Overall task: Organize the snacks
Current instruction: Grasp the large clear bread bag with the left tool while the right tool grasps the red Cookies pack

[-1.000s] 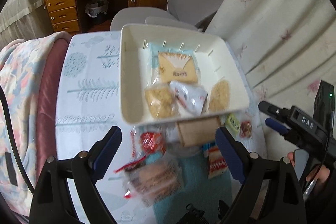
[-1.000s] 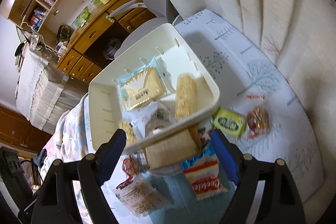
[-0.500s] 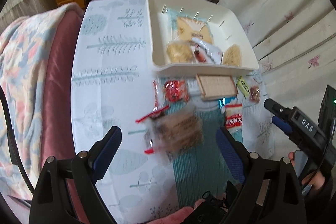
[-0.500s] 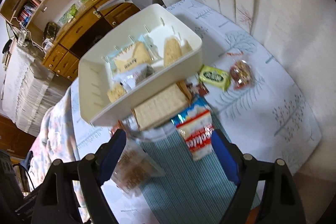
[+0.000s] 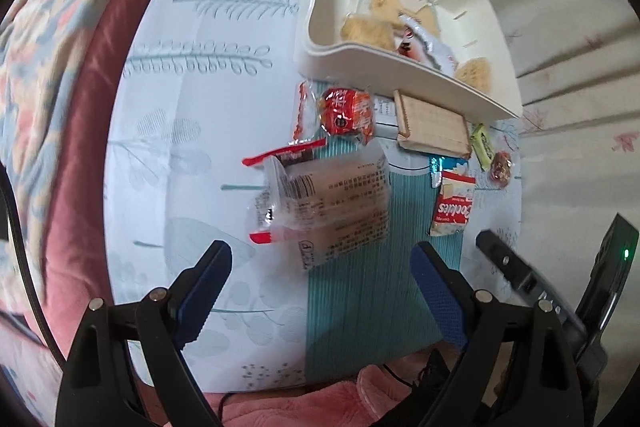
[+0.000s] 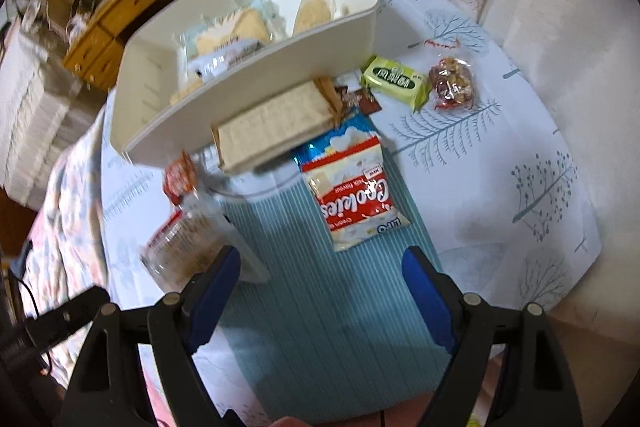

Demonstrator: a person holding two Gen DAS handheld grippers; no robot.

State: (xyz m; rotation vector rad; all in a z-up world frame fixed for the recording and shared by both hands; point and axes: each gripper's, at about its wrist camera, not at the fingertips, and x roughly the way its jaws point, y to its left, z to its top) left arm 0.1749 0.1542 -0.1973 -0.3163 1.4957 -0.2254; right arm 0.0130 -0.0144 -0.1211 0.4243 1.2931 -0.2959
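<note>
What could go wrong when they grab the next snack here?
The cracker pack is tucked under the bin, so pulling it might drag or tip the bin. The clear bag looks crinkly and could slip from the open left gripper. The candy lies close to the table edge.

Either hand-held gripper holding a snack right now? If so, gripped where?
Nothing is held. The left hand-held gripper and right hand-held gripper are both open and empty above the table; the clear-wrapped snack and Cookies packet lie untouched.

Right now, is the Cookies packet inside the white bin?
No, the Cookies packet lies on the striped teal mat, outside the white bin.
</note>
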